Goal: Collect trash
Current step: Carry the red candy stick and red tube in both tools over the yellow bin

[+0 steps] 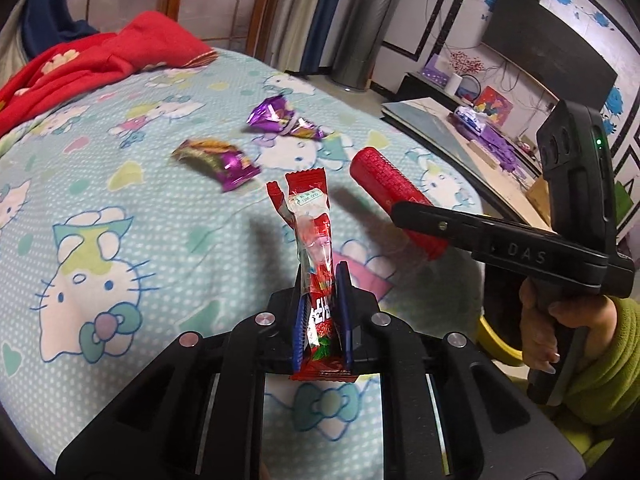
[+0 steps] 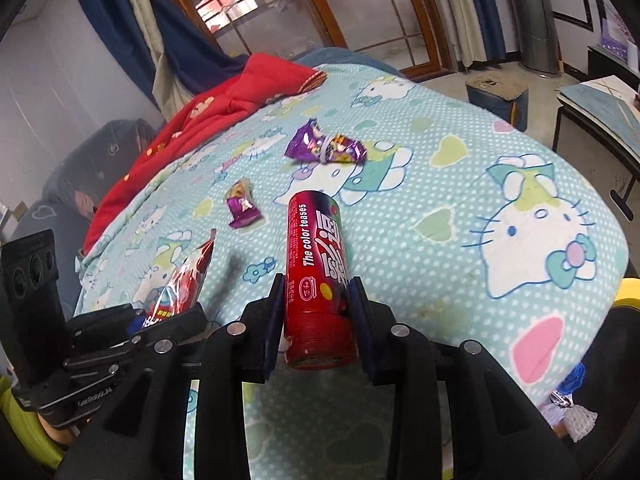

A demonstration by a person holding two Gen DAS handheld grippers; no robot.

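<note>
My left gripper [image 1: 322, 276] is shut on a red snack wrapper [image 1: 312, 216], which sticks up between the blue pads above the bed cover [image 1: 120, 200]. My right gripper [image 2: 316, 280] is shut on a red candy tube [image 2: 316, 240] that points away from me over the bed. The left wrist view shows the tube [image 1: 384, 184] in the right gripper [image 1: 400, 216], just right of the wrapper. The right wrist view shows the left gripper [image 2: 160, 316] with the wrapper [image 2: 188, 276] at lower left. Two purple wrappers [image 1: 280, 118] [image 1: 218, 160] lie on the bed beyond both grippers, also in the right wrist view [image 2: 324, 146] [image 2: 242, 204].
A red blanket [image 1: 80, 60] is bunched at the far end of the bed. A low table [image 1: 440, 120] with clutter stands to the right of the bed. A yellow rim [image 1: 496, 340] shows beside the bed under the right hand. A stool [image 2: 496, 92] stands on the floor beyond the bed.
</note>
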